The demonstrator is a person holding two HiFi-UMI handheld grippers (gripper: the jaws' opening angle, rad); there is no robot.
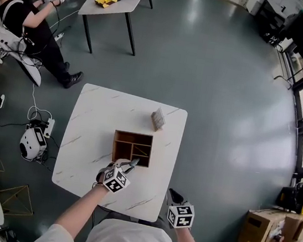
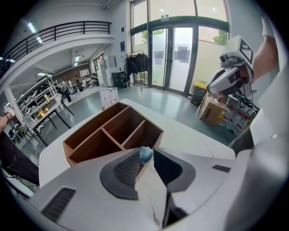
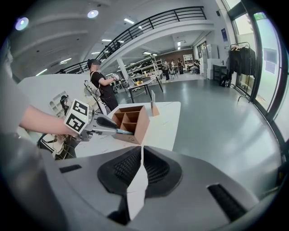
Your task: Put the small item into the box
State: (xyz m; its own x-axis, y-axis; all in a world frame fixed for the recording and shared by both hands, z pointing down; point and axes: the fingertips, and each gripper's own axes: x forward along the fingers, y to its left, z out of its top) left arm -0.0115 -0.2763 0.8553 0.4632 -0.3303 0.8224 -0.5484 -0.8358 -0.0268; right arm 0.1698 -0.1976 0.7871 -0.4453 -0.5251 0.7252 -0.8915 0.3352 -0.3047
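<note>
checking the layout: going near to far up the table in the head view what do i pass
right gripper → left gripper holding the small blue item → wooden box → small tan stand

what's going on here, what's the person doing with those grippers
A person works at a white table with a gripper in each hand. The left gripper is shut on a small blue item at the near edge of the divided wooden box, not yet dropped in. The right gripper is shut and empty, held off to the side.
</note>
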